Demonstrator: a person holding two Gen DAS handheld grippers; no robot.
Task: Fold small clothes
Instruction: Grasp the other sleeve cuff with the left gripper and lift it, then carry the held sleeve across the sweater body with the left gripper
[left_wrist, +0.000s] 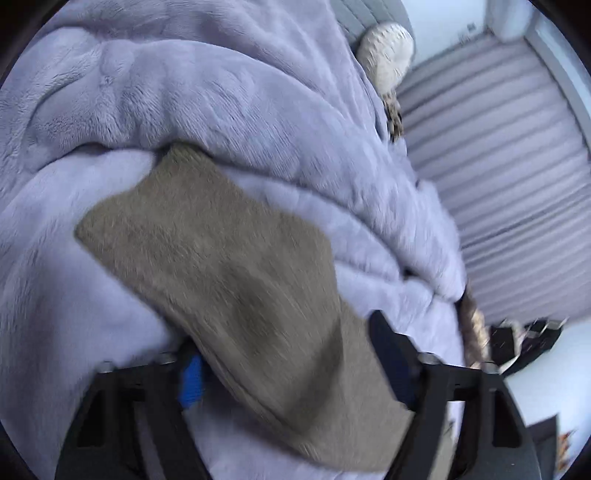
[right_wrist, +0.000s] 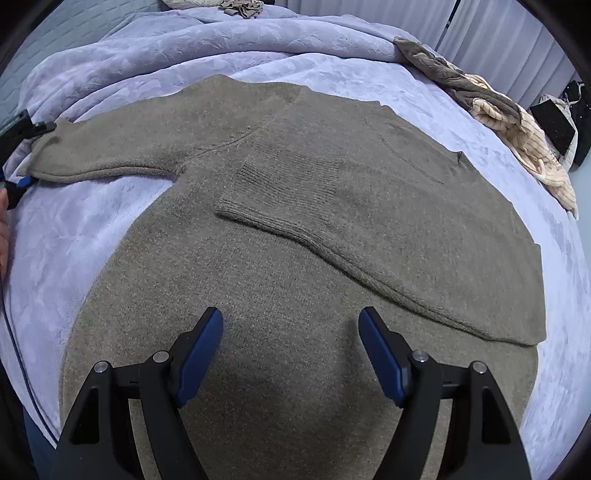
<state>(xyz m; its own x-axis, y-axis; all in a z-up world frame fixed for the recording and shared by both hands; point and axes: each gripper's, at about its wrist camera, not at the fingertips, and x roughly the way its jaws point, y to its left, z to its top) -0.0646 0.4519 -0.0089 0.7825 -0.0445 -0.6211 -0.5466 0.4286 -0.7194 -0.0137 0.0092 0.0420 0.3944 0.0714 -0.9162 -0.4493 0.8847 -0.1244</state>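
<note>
A taupe knit sweater (right_wrist: 295, 258) lies flat on the lavender blanket (right_wrist: 92, 236). Its right sleeve is folded across the chest; its left sleeve (right_wrist: 110, 147) stretches out to the left. My right gripper (right_wrist: 291, 332) is open and empty, hovering over the sweater's lower body. In the left wrist view, my left gripper (left_wrist: 284, 354) has its jaws wide apart with the sleeve (left_wrist: 221, 258) lying between them; the view is blurred. The left gripper also shows in the right wrist view (right_wrist: 26, 155) at the sleeve's cuff end.
A pile of beige and striped clothes (right_wrist: 517, 129) lies at the bed's right edge. More crumpled cloth (right_wrist: 240, 7) sits at the far end. White curtains (right_wrist: 498, 37) hang behind. A black item (right_wrist: 557, 125) stands beside the bed.
</note>
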